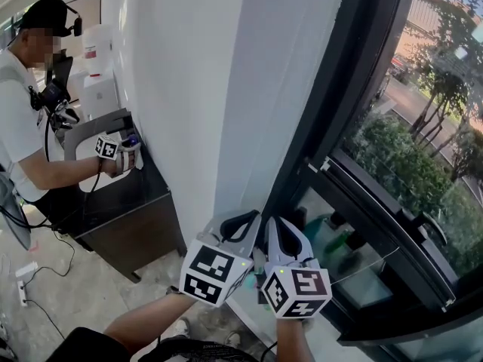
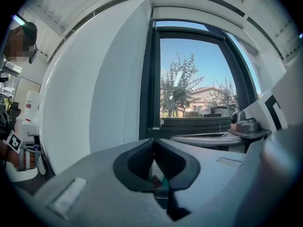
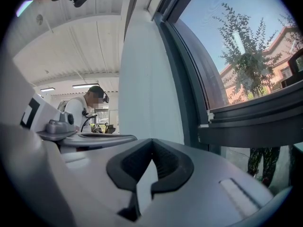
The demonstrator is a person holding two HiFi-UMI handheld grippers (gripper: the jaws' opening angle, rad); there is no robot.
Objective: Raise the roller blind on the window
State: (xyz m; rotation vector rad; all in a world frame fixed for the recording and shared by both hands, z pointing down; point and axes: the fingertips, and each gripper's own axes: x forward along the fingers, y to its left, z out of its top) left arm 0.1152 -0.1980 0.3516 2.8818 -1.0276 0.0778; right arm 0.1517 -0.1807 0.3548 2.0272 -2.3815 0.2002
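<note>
The window [image 1: 423, 142] has a dark frame [image 1: 339, 89], and its glass is uncovered, showing trees and a building outside. No blind fabric hangs over the pane in any view. A thin dotted line like a bead cord [image 2: 125, 93] runs down the white panel [image 2: 113, 89] left of the frame. My left gripper [image 1: 251, 217] and right gripper [image 1: 270, 220] are held side by side, low down by the foot of the frame. Each one's jaws meet at the tips, left [image 2: 153, 141] and right [image 3: 151, 140]. I see nothing between either pair.
A white pillar [image 1: 173, 89] stands left of the window. Beyond it a person [image 1: 23, 127] works at a dark counter [image 1: 121, 202] with another gripper. Cables [image 1: 38, 277] lie on the floor. A black window handle [image 1: 426, 228] sticks out at the right.
</note>
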